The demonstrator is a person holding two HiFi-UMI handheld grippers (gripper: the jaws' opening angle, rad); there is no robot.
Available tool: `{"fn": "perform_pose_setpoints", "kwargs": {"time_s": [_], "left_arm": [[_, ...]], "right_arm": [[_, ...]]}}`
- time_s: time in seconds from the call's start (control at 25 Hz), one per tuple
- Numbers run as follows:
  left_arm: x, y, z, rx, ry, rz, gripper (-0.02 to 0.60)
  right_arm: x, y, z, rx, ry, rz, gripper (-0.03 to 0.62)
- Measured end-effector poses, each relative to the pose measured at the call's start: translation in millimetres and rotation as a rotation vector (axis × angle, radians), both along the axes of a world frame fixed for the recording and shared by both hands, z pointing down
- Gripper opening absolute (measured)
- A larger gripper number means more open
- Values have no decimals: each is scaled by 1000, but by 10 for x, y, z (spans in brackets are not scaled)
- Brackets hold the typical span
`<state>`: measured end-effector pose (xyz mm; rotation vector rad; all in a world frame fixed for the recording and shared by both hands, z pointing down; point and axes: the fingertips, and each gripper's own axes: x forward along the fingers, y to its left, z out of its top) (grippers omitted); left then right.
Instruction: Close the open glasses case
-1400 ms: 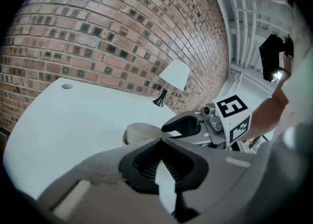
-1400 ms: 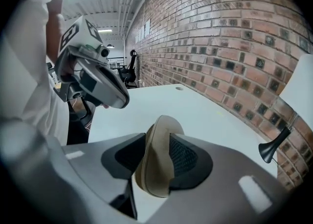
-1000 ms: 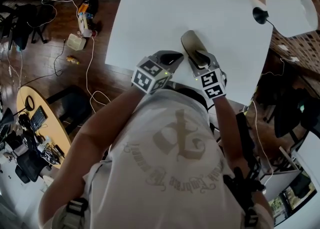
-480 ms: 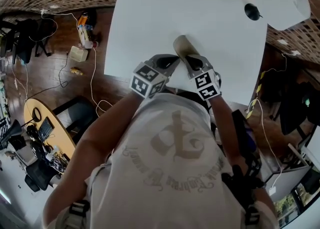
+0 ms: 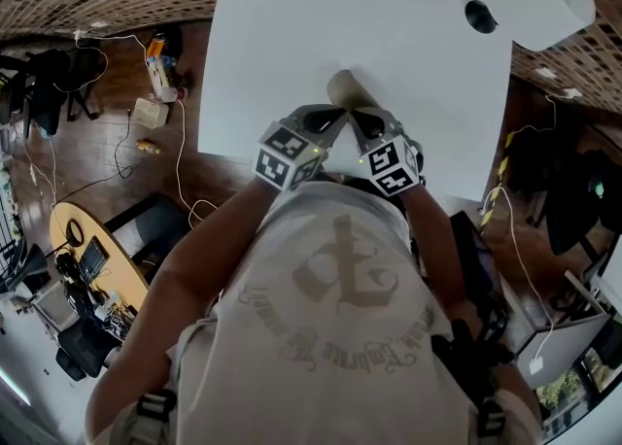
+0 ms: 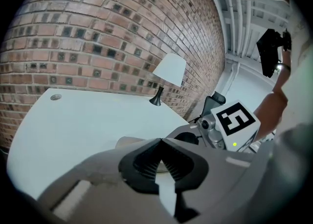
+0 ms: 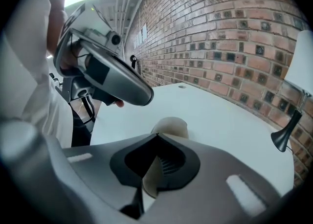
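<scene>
Right gripper (image 5: 363,122) fingers have just closed on the glasses case (image 5: 342,89), and the two grippers now sit closer together than a second ago.
The tan case lies on the white counter (image 5: 292,35) near its front edge, with its near end pinched between the right fingers. The left gripper (image 5: 328,122) fingers are pressed together, tips just beside the case.

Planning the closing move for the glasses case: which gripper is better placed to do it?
Right, probably. The right gripper has just closed its jaws on the edge of the glasses case, so it can likely press it shut. The left gripper is shut on nothing, beside the case.
</scene>
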<state>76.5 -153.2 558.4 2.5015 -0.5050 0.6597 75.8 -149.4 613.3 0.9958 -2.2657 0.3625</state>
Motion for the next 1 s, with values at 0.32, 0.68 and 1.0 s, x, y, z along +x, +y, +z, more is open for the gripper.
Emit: {"fn": "perform_pose_setpoints", "kwargs": {"time_s": [0.32, 0.68, 1.0], "left_arm": [[-10, 0, -50, 1, -1, 4, 5], [37, -13, -120, 14, 13, 2, 5], [100, -30, -196, 38, 20, 16, 5]], "right_arm": [[5, -3, 22, -28, -22, 7, 6], [79, 62, -106, -27, -78, 21, 6], [151, 36, -302, 26, -116, 47, 6]]}}
